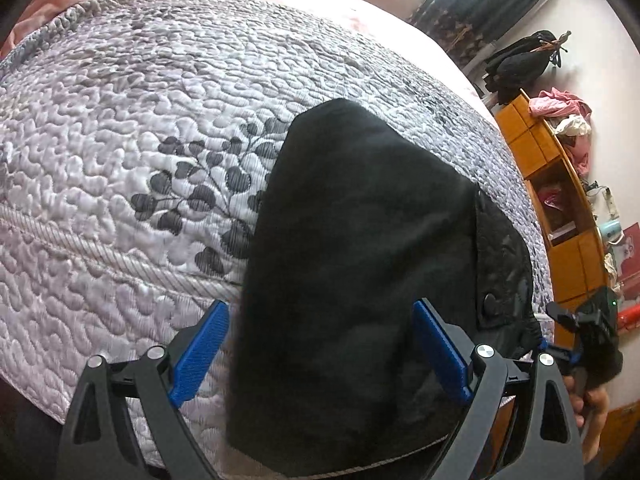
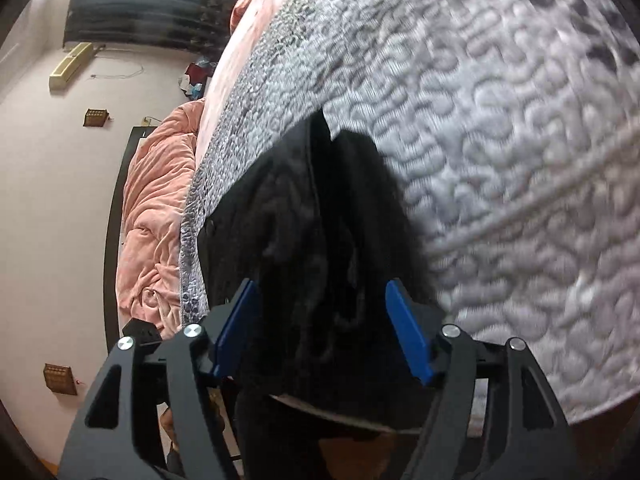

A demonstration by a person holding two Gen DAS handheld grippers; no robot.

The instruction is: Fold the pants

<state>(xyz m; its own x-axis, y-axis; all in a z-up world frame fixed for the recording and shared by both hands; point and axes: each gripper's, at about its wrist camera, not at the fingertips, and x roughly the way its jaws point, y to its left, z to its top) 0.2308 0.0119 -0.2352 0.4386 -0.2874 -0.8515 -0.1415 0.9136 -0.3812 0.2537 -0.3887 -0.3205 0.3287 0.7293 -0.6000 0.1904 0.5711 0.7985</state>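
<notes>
Both grippers stand open over black pants spread on a quilted bed.

The left gripper (image 1: pixel 320 344) has its blue pads (image 1: pixel 202 350) spread wide, with the black pants (image 1: pixel 360 248) lying between and beneath them; the pads do not press on the cloth. The right gripper (image 2: pixel 324 328) is likewise parted, its blue pads (image 2: pixel 408 332) clear on either side of a rumpled fold of the pants (image 2: pixel 304 240), gripping nothing. The pants lie on the grey leaf-patterned quilt (image 1: pixel 140 152) at the bed's near edge, reaching away from both grippers. In the left wrist view a hand (image 1: pixel 592 404) holding the other gripper shows at the right, a wooden shelf unit (image 1: pixel 560 216) behind it. A pink blanket (image 2: pixel 156 208) lies bunched beside the quilt.
</notes>
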